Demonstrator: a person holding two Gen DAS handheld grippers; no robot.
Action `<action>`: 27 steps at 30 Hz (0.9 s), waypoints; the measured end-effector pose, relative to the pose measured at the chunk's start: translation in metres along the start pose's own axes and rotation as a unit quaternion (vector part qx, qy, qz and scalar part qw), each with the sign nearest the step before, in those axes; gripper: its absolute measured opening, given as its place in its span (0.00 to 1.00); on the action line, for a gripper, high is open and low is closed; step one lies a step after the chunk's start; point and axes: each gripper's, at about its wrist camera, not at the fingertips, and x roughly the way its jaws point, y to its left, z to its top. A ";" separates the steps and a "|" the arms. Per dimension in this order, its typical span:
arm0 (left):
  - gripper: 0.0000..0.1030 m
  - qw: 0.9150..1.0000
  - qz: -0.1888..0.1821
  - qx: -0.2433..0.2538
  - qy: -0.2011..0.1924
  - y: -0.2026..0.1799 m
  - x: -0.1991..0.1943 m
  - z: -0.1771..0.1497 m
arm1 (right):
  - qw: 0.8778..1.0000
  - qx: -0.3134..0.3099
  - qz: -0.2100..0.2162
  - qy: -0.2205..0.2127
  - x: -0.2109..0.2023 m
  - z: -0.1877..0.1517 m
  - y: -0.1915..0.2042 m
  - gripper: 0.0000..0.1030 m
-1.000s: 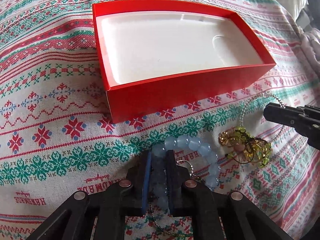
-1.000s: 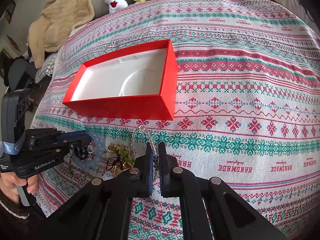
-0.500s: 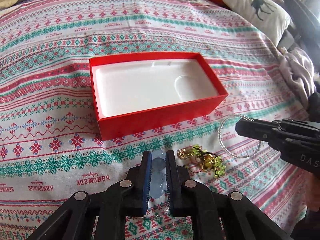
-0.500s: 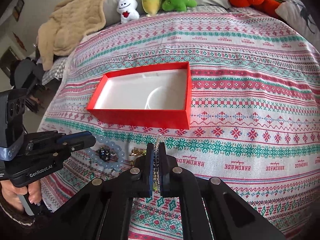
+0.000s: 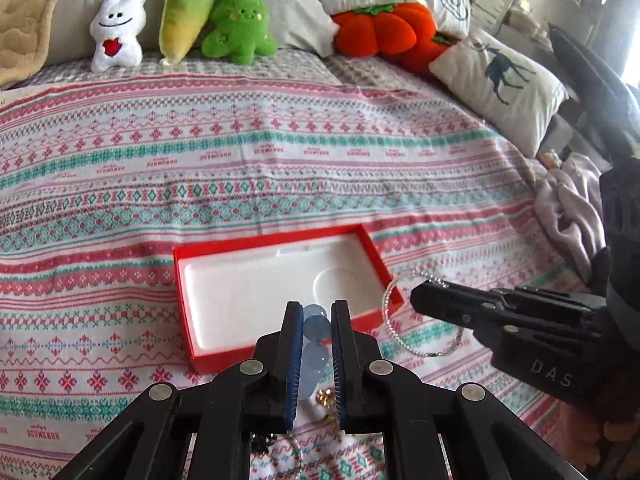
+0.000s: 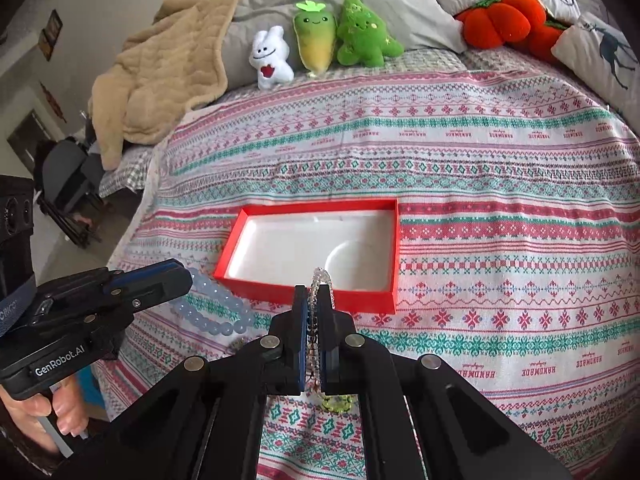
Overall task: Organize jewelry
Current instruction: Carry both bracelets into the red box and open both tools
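A red box (image 5: 224, 356) with a white liner lies open on the patterned bedspread; it shows too in the right wrist view (image 6: 360, 302). My left gripper (image 5: 316, 308) is shut on a pale blue bead bracelet (image 5: 316, 328), lifted clear of the cloth just short of the box. From the right wrist view, the left gripper (image 6: 182, 280) is left of the box with the blue bracelet (image 6: 216, 320) hanging from it. My right gripper (image 6: 313, 292) is shut on a clear bead bracelet (image 6: 318, 276) near the box's front wall. A gold and green ornament (image 5: 325, 396) lies on the cloth beneath.
Plush toys (image 5: 180, 20) and pillows (image 5: 500, 76) line the far end of the bed. An orange pumpkin plush (image 5: 384, 32) sits among them. A tan blanket (image 6: 160, 76) drapes the far left corner, where the bed's left edge drops to the floor. A person's hand (image 6: 44, 420) grips the left tool.
Both grippers have risen off the bedspread with their bracelets still held. The box now looks smaller and lower in both views, and the ornament stays on the cloth.
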 end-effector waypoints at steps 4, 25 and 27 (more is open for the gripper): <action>0.08 1.000 -0.015 -0.005 -0.018 -0.001 0.017 0.010 | 1.000 0.009 -0.002 -0.012 0.007 0.015 -0.003 0.04; 0.09 0.995 0.094 -0.019 0.033 0.056 0.092 -0.004 | 0.999 0.028 -0.007 0.024 0.080 0.027 -0.020 0.04; 0.09 0.994 0.098 -0.015 0.034 0.056 0.094 -0.004 | 0.999 0.029 -0.016 0.026 0.082 0.027 -0.027 0.04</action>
